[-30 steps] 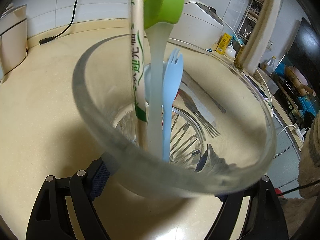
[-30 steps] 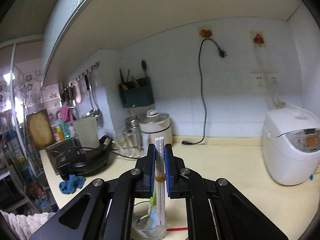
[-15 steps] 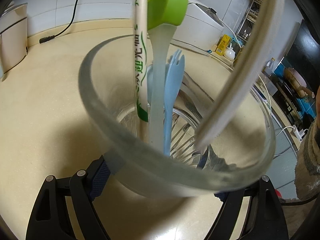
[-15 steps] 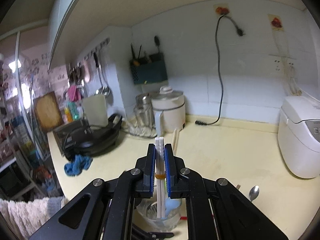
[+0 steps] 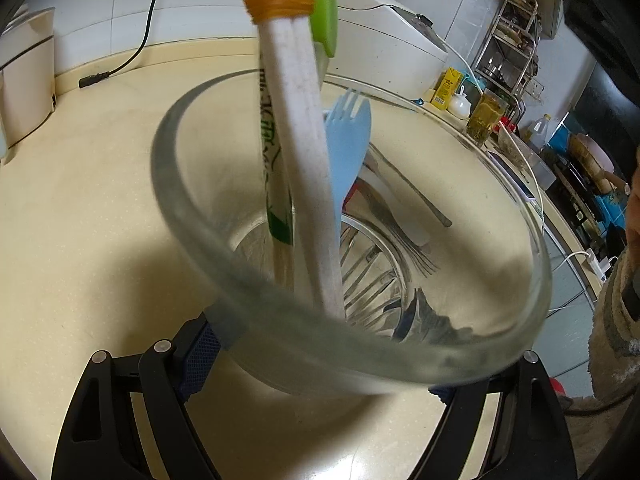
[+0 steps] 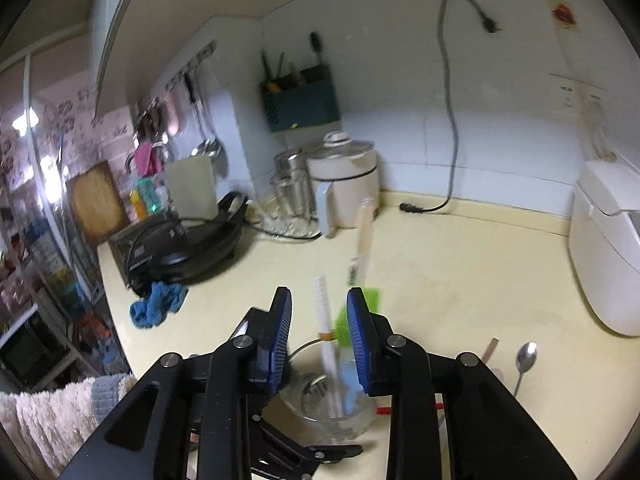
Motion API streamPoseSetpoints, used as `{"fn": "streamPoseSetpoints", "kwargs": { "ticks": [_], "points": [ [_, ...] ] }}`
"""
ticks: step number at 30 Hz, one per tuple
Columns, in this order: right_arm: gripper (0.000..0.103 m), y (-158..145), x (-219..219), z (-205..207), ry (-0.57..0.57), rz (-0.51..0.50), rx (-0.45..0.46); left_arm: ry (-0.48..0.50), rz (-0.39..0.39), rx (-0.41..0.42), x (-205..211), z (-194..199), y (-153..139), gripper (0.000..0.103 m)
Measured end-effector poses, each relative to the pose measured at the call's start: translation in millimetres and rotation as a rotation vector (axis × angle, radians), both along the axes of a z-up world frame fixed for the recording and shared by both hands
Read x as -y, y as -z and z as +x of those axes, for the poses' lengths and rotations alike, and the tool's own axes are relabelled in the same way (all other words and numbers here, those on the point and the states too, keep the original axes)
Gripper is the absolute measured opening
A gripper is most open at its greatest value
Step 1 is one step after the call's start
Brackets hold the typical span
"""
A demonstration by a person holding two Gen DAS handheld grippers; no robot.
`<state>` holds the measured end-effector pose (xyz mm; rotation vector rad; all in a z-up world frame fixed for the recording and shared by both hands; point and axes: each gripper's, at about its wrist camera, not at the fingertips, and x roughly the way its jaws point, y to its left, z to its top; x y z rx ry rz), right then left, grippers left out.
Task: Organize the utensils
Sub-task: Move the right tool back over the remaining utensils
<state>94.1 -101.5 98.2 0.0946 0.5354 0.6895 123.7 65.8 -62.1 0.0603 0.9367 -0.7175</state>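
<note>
L gripper (image 5: 320, 364) clamps glass cup (image 5: 280, 344) on counter. White chopsticks (image 5: 304, 152), clamped 0.5 s ago, now stand in cup w/ blue spork (image 5: 348, 140). R gripper (image 6: 319, 332) fingers now wide, empty: drop done.

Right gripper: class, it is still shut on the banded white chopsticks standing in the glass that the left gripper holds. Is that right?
Not quite. The right wrist view shows the right gripper open, its jaws apart on either side of the white chopsticks without touching them. The rest holds: the chopsticks, bound with a rubber band, stand in the glass, which the left gripper holds.
</note>
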Motion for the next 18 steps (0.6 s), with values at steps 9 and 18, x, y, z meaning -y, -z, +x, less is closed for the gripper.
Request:
{"fn": "streamPoseSetpoints", "kwargs": {
  "ticks": [9,18],
  "points": [
    [0.029,46,79,24,0.330,-0.073,-0.059,0.001,0.005,0.002,1,-1,0,0.086],
    [0.029,118,143,57,0.585,-0.143,-0.190,0.001,0.007,0.003,1,0,1,0.086]
  ]
}}
